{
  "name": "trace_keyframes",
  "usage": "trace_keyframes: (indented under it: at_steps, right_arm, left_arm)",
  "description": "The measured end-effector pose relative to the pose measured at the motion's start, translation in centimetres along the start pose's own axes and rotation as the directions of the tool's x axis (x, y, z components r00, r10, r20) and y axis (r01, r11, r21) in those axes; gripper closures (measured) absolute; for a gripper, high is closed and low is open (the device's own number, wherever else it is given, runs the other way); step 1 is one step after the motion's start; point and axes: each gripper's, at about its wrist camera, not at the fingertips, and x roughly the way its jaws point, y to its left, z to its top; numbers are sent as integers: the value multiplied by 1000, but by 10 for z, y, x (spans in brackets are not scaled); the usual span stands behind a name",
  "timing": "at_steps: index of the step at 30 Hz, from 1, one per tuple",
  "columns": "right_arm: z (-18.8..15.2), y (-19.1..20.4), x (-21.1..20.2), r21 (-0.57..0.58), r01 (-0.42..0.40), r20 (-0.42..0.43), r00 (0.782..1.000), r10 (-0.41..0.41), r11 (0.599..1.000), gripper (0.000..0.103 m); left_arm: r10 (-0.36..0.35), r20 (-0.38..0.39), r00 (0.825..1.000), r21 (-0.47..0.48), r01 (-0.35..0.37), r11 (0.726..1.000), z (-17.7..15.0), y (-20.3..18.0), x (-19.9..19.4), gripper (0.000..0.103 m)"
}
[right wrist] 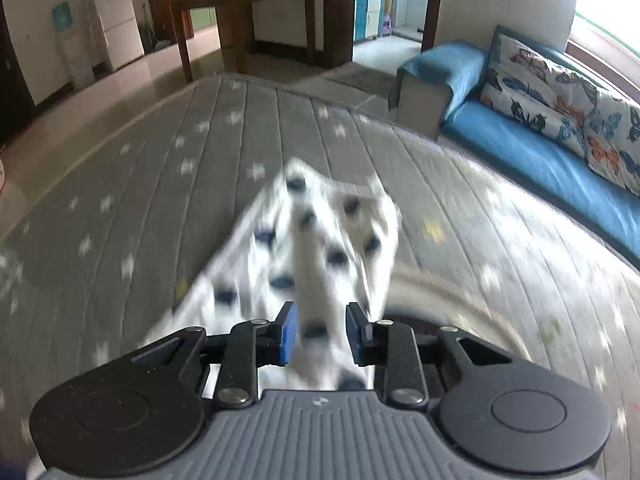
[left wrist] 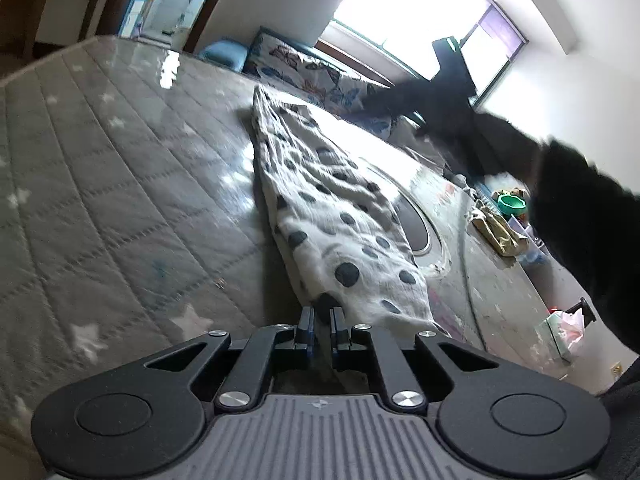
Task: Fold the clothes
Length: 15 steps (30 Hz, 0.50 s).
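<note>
Spotted white garment (left wrist: 336, 216) stretched in a long narrow strip across the grey quilted mattress (left wrist: 120, 168), near end at the left gripper (left wrist: 323, 322), far end running toward the window. Left jaws nearly closed, pinching the near tip of the cloth between them. Right gripper (right wrist: 321, 334) seen in its own view with jaws set apart and a band of the same garment (right wrist: 320, 248) running between them; cloth fills only part of the gap, so grip not certain, more likely loose or letting go than clenched. Heavy blur in that view, so the edges of the cloth hard to read. From the left view, a dark blurred shape over the far end, probably the right gripper with a sleeve (left wrist: 580, 216) behind it.

Judged as mid-fold: garment already narrowed lengthwise, held at the two ends. Could equally be the strip being laid out flat or being lifted for the next fold end to end; not settled here.

Next move calls for even tension between both ends, edges kept aligned, and a firm hold at the right end before any carrying over. Blue sofa (right wrist: 540, 148) with butterfly cushions beyond the mattress, well clear of the work.
</note>
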Motion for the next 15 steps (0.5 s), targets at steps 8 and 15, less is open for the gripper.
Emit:
trace_keyframes:
  at_steps: [8,15]
  right_arm:
    - [-74,-24,-31,80,-18,-2,1000,18,997,77]
    - [-97,-2,-47,44,-75,37,997,74,996,77]
  left_arm:
    - [60,50,997,86,-64,994,33,-13,-8,92]
    - [8,29,1000,155,-12,988,69,-39,50,93]
